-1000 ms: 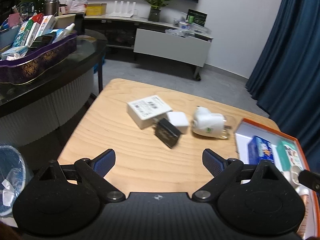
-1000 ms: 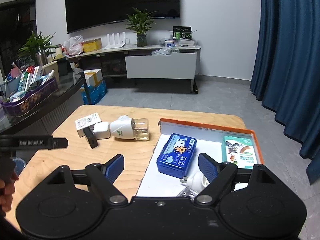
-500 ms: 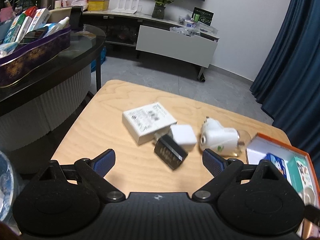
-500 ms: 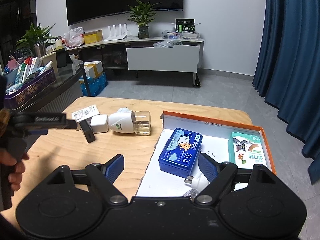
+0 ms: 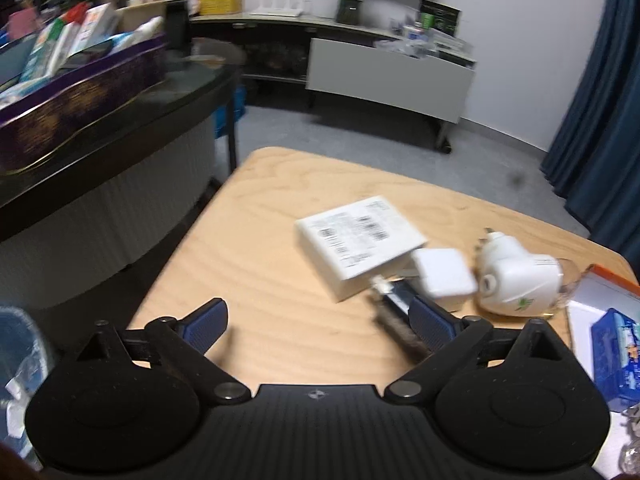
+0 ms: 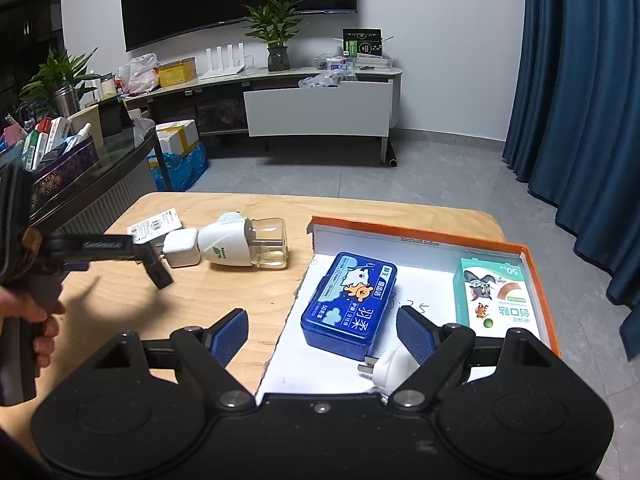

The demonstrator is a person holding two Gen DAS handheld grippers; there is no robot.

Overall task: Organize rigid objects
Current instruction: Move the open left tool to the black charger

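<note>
**Loose items by an orange-rimmed tray**

Left gripper (image 5: pixel 318 322): jaws apart, over wooden table (image 5: pixel 256 264). Black adapter (image 5: pixel 394 310) at its 1 o'clock, touching white charger cube (image 5: pixel 440 276); labelled white box (image 5: pixel 358 236) at 12; plug-in vaporizer (image 5: pixel 516 286) at 2. Right gripper (image 6: pixel 322 334): jaws apart, over tray (image 6: pixel 440 240) (blue tin (image 6: pixel 350 300) and green box (image 6: pixel 494 298) inside).

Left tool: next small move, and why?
Probably shift right and lower until the black adapter sits between its fingers. The left tool is open and holds nothing; the adapter lies under its right finger, off-centre, against the white charger. The orange-rimmed tray waits to the right.
</note>
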